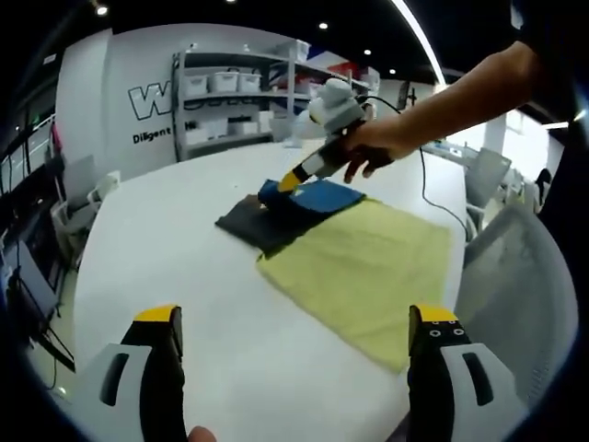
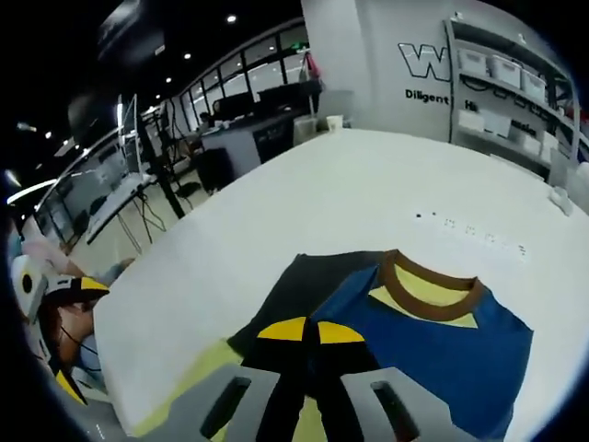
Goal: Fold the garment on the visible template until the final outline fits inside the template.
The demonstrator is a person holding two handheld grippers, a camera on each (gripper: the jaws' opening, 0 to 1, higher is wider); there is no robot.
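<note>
A blue garment [image 1: 317,196] with dark sleeves lies partly on a yellow-green template cloth [image 1: 368,267] on the white table [image 1: 156,249]. In the right gripper view the garment [image 2: 460,350] shows a brown collar [image 2: 428,276] and a yellow neck panel. My right gripper [image 2: 309,331] has its yellow tips together, shut on the garment's fabric at its near edge. In the left gripper view a hand holds that right gripper [image 1: 288,182] at the garment's far-left end. My left gripper [image 1: 294,318] stands wide open over bare table, short of the cloth.
Shelves with white bins [image 1: 230,87] line the far wall. Chairs [image 1: 83,198] stand at the table's left, and a grey chair [image 1: 515,276] at its right. A thin cable [image 1: 431,189] runs across the far right. Desks and monitors [image 2: 248,115] lie beyond.
</note>
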